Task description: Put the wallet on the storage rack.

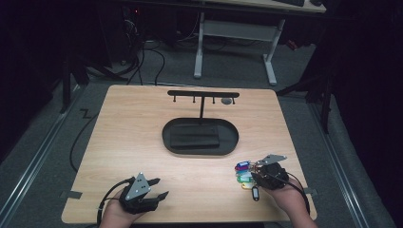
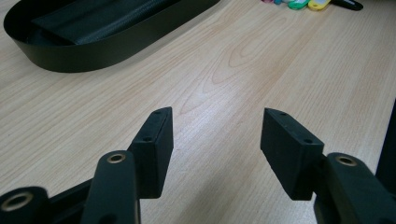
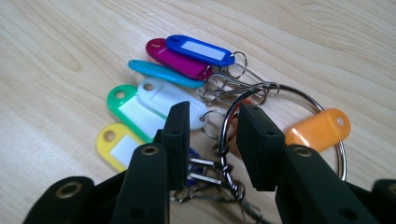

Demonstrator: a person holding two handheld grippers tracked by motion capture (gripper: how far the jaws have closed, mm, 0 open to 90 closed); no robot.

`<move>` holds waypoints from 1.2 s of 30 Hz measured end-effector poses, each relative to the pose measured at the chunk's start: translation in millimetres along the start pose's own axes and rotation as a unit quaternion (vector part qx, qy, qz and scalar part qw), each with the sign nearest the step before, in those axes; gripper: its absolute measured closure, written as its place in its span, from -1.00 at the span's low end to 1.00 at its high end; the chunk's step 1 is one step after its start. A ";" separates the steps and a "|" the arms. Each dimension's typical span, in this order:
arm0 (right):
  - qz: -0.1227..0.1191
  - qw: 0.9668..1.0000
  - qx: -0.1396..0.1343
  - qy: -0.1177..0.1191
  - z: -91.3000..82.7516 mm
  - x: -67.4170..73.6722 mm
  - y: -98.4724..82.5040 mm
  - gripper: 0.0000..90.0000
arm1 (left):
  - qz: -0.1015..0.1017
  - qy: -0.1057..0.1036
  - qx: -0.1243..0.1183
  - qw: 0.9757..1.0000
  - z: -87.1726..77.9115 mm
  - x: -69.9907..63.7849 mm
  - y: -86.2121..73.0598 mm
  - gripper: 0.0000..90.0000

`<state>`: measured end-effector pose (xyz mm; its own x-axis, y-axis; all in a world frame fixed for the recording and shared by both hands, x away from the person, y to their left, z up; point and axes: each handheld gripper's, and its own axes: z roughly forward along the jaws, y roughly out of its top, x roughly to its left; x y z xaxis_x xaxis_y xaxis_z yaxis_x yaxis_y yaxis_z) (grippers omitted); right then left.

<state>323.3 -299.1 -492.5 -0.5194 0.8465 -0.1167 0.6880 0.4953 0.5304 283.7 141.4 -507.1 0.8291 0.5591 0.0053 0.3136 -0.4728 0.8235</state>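
Note:
A large metal key ring [image 3: 322, 105] lies on the wooden table [image 1: 133, 142] with several coloured key tags [image 3: 159, 100] chained to it: blue, magenta, teal, white, green, yellow and orange. My right gripper [image 3: 212, 109] is low over it. Its jaws straddle the ring's left arc and the small chains, and a gap shows beside the left pad. In the high view the tags [image 1: 243, 173] fan out left of the right gripper [image 1: 254, 172] near the front right edge. My left gripper [image 1: 159, 187] rests at the front left, open [image 2: 217, 116] with bare wood between its jaws.
A black oval tray [image 1: 166, 137] holding a dark flat pad [image 1: 195, 135] sits mid-table, with a black T-shaped hook rack [image 1: 203, 93] rising behind it. The tray's rim [image 2: 70, 60] lies ahead of the left gripper. A black tag [image 1: 255, 194] lies by the right hand.

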 end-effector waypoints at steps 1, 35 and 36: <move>-0.002 1.000 0.007 0.001 2.4 -1.0 2.5 0.46 | -0.002 0.000 -0.001 1.000 -0.3 0.5 -0.2 -0.01; -0.029 0.979 0.202 0.004 -3.5 -8.6 65.9 0.87 | 0.018 -0.006 0.017 1.000 3.6 -2.0 -1.8 -0.02; -0.043 0.979 0.197 0.003 -8.0 -8.5 67.9 0.87 | 0.018 -0.006 0.017 1.000 3.7 -2.2 -1.8 -0.02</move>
<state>370.4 -274.2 -448.8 -0.5864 0.7977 -0.1405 0.7832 0.6027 0.1527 283.0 138.5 -510.7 0.8459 0.5327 0.0271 0.2990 -0.5158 0.8028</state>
